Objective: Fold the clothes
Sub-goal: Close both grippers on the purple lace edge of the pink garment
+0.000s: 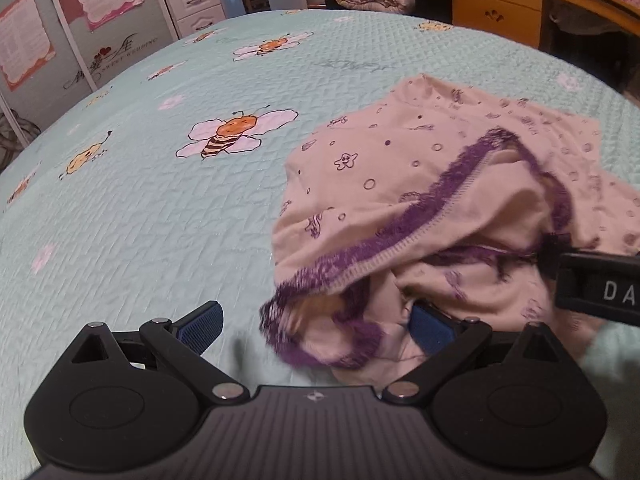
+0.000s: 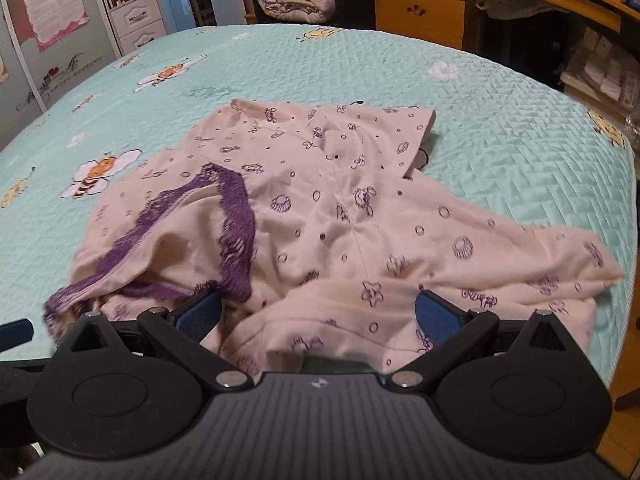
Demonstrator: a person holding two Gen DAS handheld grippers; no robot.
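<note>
On the bed (image 2: 500,128), both the left gripper (image 1: 316,326) and right gripper (image 2: 318,314) hover level, jaws spread, over the crumpled pink pajama top (image 2: 340,216).

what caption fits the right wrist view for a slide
Open right tool at the near edge of a crumpled pink top with purple lace trim on a bee-print bedspread.

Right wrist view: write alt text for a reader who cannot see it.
A crumpled pink top with purple doodle prints and a purple lace neckline lies on a mint quilted bedspread patterned with bees. The open right gripper straddles its near edge, with wooden drawers behind.
</note>
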